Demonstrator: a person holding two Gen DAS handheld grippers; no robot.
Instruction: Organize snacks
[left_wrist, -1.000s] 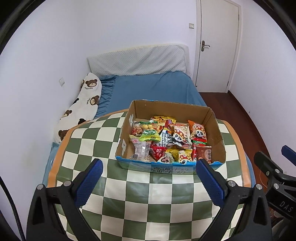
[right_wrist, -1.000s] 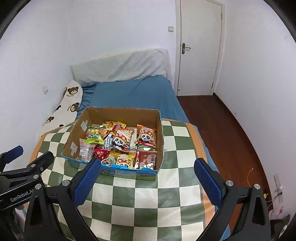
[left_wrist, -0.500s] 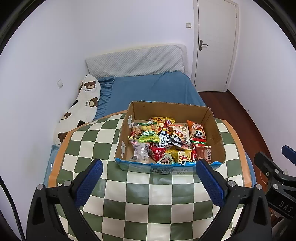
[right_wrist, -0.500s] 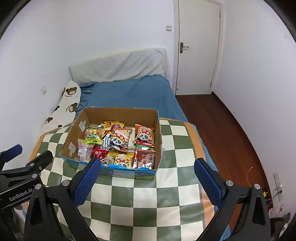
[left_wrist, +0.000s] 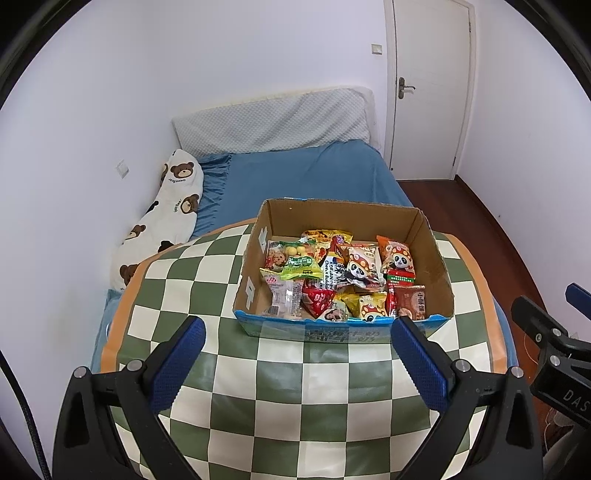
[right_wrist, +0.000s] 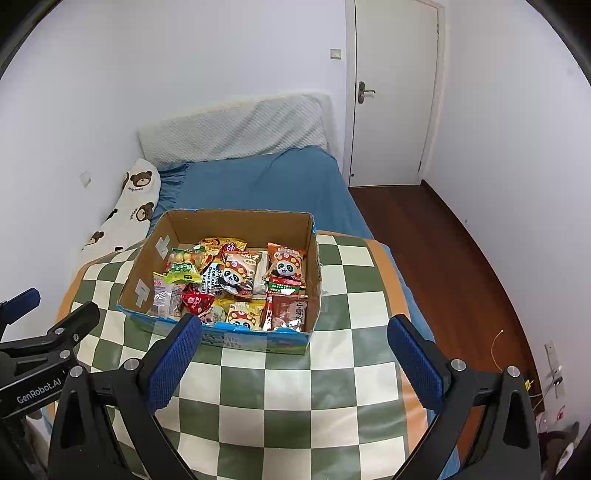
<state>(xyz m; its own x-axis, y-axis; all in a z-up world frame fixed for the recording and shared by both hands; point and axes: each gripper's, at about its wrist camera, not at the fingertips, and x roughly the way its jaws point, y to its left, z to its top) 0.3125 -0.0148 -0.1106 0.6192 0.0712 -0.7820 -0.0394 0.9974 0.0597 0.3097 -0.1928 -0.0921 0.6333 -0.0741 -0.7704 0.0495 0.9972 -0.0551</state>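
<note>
**Snack packets all boxed; both tongs empty and spread**

- Cardboard box (left_wrist: 343, 269) sits toward the far edge of the checked table (left_wrist: 295, 398), nearer its left side in the right wrist view. Every snack packet in sight lies inside it, loosely heaped and overlapping; none on the cloth.
- Left gripper (left_wrist: 297, 363) and right gripper (right_wrist: 293, 363): jaws wide apart, nothing between them, both held back over the table's near edge, short of the box.
- Fits either a jumble waiting to be sorted or packets already gathered in; can't settle which.
- Handling, as judged: packets look light, air-puffed, glossy film, so slippery and crushable. Panda bags (left_wrist: 397, 258) likely hold brittle contents. Pinch a crimped seam or corner, gently.
- Brown packet (left_wrist: 410, 301) at the near right corner and green packet (right_wrist: 181, 271) lie topmost, easiest to reach.
</note>
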